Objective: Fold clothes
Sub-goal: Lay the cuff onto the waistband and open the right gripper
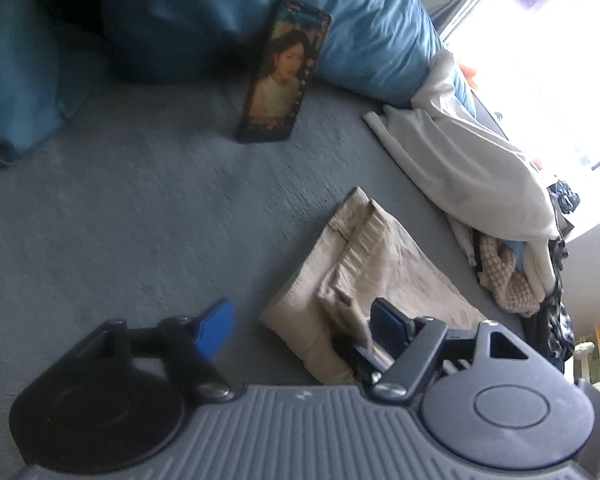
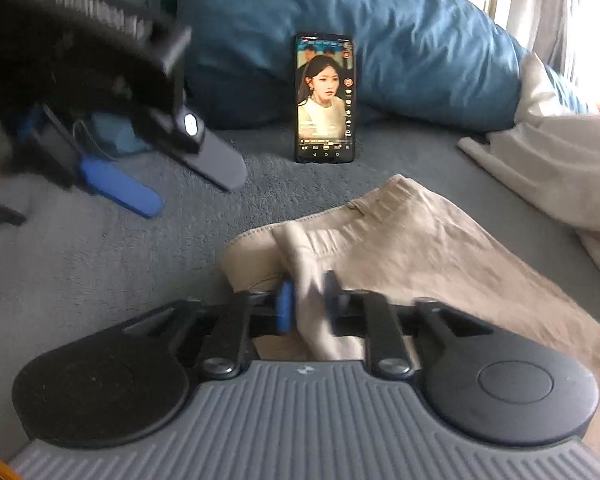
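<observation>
**One garment folded, a heap still waiting**

On the grey bed cover (image 1: 120, 208) beige trousers (image 2: 400, 248) lie folded, near centre. Far right, a pile of clothes (image 1: 504, 276) looks untouched. The left gripper (image 1: 304, 324) stands apart, holding nothing. The right gripper (image 2: 309, 300) has a fold of the trousers between its jaws, which look slack.

On my feed, non-task items: one phone (image 2: 326, 98), screen lit, upright, propped against a blue pillow (image 2: 380, 40); second blue pillow (image 1: 16, 80) at far left of my left view; white blanket (image 1: 460, 160) bunched at right beside the bright window (image 1: 548, 60); all resting on a grey bed cover (image 1: 120, 220)
</observation>
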Motion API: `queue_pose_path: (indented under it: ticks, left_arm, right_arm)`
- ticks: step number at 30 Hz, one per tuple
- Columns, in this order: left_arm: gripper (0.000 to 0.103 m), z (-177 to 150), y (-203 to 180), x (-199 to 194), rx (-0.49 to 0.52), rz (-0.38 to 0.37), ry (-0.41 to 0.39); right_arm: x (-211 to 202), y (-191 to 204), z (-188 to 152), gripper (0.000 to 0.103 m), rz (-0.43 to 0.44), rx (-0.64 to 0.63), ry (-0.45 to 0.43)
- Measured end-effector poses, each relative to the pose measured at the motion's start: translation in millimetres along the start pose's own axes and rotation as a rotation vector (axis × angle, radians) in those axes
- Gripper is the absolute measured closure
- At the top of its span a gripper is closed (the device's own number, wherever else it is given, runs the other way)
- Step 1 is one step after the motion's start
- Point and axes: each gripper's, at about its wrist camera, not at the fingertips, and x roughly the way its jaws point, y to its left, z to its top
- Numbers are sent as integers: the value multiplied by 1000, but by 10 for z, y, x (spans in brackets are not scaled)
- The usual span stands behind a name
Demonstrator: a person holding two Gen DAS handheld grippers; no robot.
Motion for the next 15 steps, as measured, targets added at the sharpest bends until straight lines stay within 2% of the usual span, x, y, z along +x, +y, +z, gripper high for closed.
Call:
queue_pose_path:
  ticks: [2,5,6,9,10,12,15]
  left_arm:
    - [27,3,-65,54,15,-29,6]
    - [28,-12,-196,120,83,-37,17]
    - [34,-22,-235,142,106,-24,25]
    - [46,-50,-318,232,159,4,53]
    - [47,-68,-330,235,166,2,55]
    - [48,-100,-356,244,176,-9,60]
    - [48,-153,-400,265,197,-6,69]
  right_arm:
    - [-139,-68,-13,57,47,50,-21]
    - [-400,-256,-62,57,106,142,-28]
    - [-485,-322,-90,57,121,176,-28]
    - [-731,-531,-239,57,93,279,-19]
    - [-848,-623,-293,57,74,324,-15]
    - [-1083,-840,-425,57,62,457,-8]
    - [-1281,-1149,-697,57,79,731,0]
